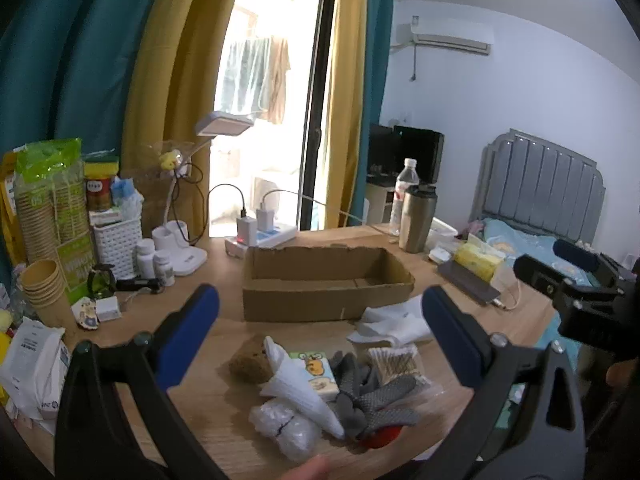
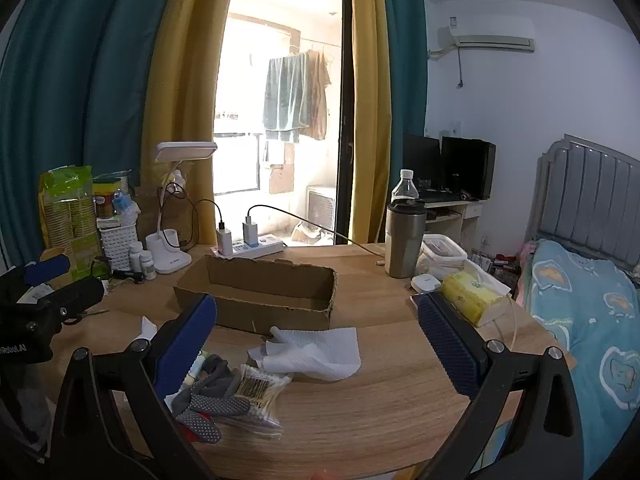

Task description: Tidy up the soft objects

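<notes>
Cardboard box (image 1: pixel 326 282) holds nothing; gloves (image 1: pixel 368 396) lie between the wide-open left gripper (image 1: pixel 320 320); right gripper (image 2: pixel 316 332) gapes empty

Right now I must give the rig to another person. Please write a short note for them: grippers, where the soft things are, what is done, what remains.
Left gripper: open, empty, above the pile.
Right gripper: open, empty, above the white cloth.
Cardboard box: on the table, nothing visible inside.
In front of the box: brown sponge, grey dotted gloves, cotton swab pack, plastic bag roll, small tissue pack.
Done: nothing visible.
Left: seemingly all the soft items.
</notes>
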`<action>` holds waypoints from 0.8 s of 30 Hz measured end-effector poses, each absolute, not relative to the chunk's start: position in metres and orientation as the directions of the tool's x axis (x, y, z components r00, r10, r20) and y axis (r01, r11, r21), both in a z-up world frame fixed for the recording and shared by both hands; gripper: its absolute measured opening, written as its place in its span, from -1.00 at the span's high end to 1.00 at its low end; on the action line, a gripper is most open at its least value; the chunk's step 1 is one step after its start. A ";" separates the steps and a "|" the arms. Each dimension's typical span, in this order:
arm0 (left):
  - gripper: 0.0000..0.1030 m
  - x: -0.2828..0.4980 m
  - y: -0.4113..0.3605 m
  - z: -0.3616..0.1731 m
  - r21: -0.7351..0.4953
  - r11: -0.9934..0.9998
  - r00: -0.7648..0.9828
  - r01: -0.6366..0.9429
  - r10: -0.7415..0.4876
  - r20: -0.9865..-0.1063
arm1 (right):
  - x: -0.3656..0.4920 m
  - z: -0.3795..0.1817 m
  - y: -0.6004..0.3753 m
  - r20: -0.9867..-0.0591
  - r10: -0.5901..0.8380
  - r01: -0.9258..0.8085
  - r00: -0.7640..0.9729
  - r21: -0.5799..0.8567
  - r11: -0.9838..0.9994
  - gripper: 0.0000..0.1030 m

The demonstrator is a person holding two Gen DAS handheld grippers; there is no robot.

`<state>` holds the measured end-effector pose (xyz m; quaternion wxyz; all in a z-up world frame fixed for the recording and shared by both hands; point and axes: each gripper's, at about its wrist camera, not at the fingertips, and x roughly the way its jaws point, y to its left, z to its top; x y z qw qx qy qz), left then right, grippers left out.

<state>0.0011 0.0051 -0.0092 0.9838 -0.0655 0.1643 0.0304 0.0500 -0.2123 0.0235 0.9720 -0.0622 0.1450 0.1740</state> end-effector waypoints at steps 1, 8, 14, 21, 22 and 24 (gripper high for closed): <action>-0.99 0.001 0.006 -0.009 -0.126 0.989 0.945 -0.076 0.031 -0.327 | 0.049 0.024 -0.213 -0.302 0.320 -0.355 0.898 -0.070 0.932 -0.99; -0.99 -0.004 0.011 -0.007 -0.163 0.984 0.953 -0.070 0.017 -0.303 | 0.049 0.024 -0.212 -0.303 0.321 -0.356 0.897 -0.070 0.932 -0.99; -0.99 -0.004 0.008 -0.006 -0.140 0.987 0.952 -0.077 0.031 -0.305 | 0.049 0.025 -0.212 -0.303 0.318 -0.354 0.898 -0.070 0.933 -0.99; -0.99 -0.005 0.006 -0.007 -0.133 0.988 0.952 -0.079 0.035 -0.305 | 0.049 0.025 -0.212 -0.302 0.318 -0.354 0.898 -0.071 0.932 -0.99; -0.99 -0.004 0.007 -0.006 -0.134 0.988 0.952 -0.078 0.034 -0.305 | 0.049 0.025 -0.212 -0.303 0.319 -0.354 0.898 -0.069 0.933 -0.99; -0.99 -0.004 0.006 -0.007 -0.134 0.988 0.952 -0.078 0.034 -0.305 | 0.049 0.025 -0.212 -0.303 0.317 -0.353 0.898 -0.071 0.933 -0.99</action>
